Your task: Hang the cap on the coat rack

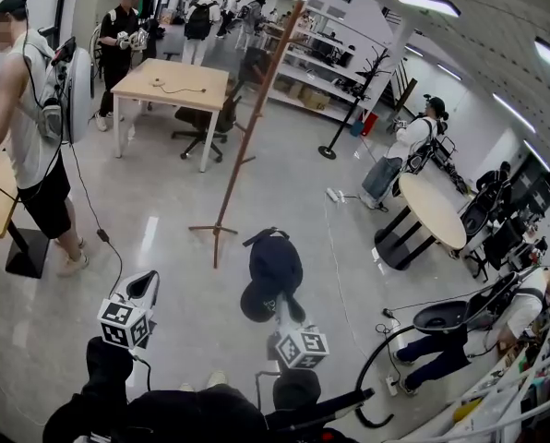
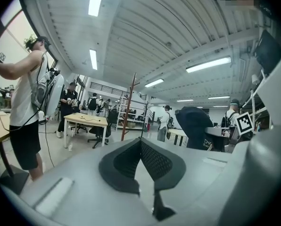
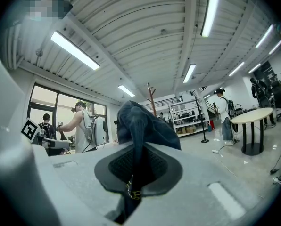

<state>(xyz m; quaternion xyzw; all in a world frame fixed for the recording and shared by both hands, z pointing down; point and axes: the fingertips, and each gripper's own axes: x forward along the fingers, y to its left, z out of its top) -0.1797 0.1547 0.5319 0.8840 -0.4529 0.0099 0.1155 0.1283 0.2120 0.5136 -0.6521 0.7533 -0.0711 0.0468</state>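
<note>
**A:** Status on the left gripper (image 2: 141, 141)?

**B:** Black pads pressed together, nothing between them. It's held up in the air and touches nothing. In the head view it sits low left, level with the other gripper.

**A:** And the right gripper (image 3: 136, 149)?

**B:** Clamped tight on the dark navy fabric cap (image 3: 141, 121). It pinches a fold of cloth at the cap's back. The strap runs down between the pads, and the small brass buckle (image 3: 132, 190) hangs at the near end. The crown bulges out past the jaw tips.

**A:** Cap position relative to the rack?

**B:** It's in the air in front of the person, over the glossy grey floor (image 1: 164, 238), carried only by the right gripper. The tall brown wooden coat rack (image 1: 247, 127) stands beyond it, with no contact. In the head view the cap sits just right of the rack's foot. The cap isn't hung yet.
</note>
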